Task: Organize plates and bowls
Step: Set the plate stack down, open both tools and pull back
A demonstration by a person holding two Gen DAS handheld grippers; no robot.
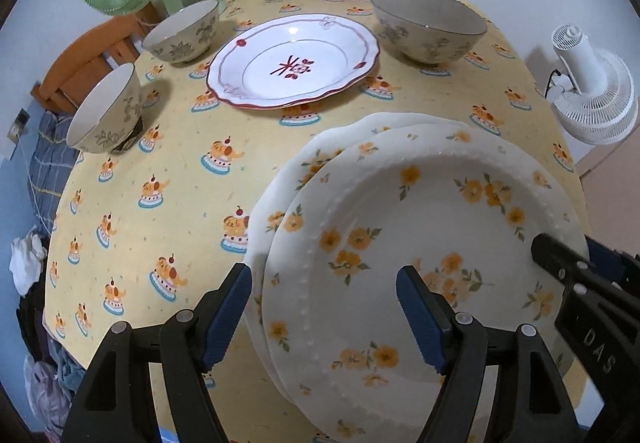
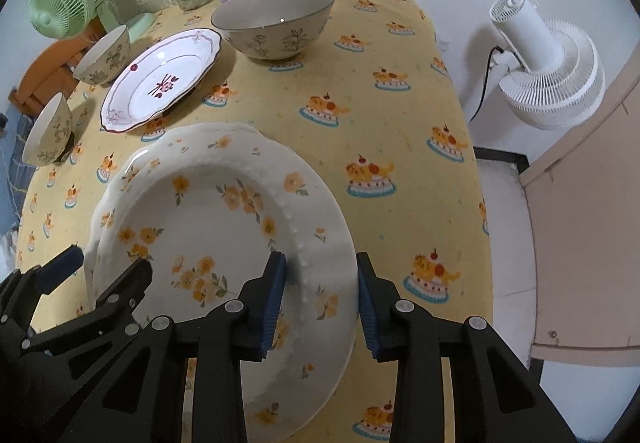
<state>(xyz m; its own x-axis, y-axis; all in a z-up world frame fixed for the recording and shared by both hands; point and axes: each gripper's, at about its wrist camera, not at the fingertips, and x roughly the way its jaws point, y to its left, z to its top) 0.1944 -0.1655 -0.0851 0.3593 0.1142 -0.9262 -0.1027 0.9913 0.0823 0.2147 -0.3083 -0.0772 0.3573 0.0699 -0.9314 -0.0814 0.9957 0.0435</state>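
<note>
At the table's left edge a small bowl (image 1: 106, 113) stands, with a second small bowl (image 1: 184, 31) behind it. Next comes the red-trimmed plate (image 1: 294, 63), lying flat at the far middle of the yellow tablecloth (image 1: 168, 163), and to its right the large bowl (image 1: 430, 25).

Nearer the person sit the two floral plates — the top floral plate (image 1: 420, 255) resting on a lower floral plate (image 1: 320, 159), whose scalloped rim peeps out on the left and far side. The left gripper (image 1: 324, 307) is spread wide, its pads straddling the stack's left rim without visibly pressing it. The right gripper (image 2: 320, 295) is also parted, one blue pad over the beaded rim and the other just outside the plate's right edge; neither jaw is seen clamping.

So the stack lies between the two tools, each astride its own side of the rim. The red-trimmed plate lies straight ahead, beyond the stack, about equally reachable; the large bowl is nearer the right hand, the small bowls nearer the left.
</note>
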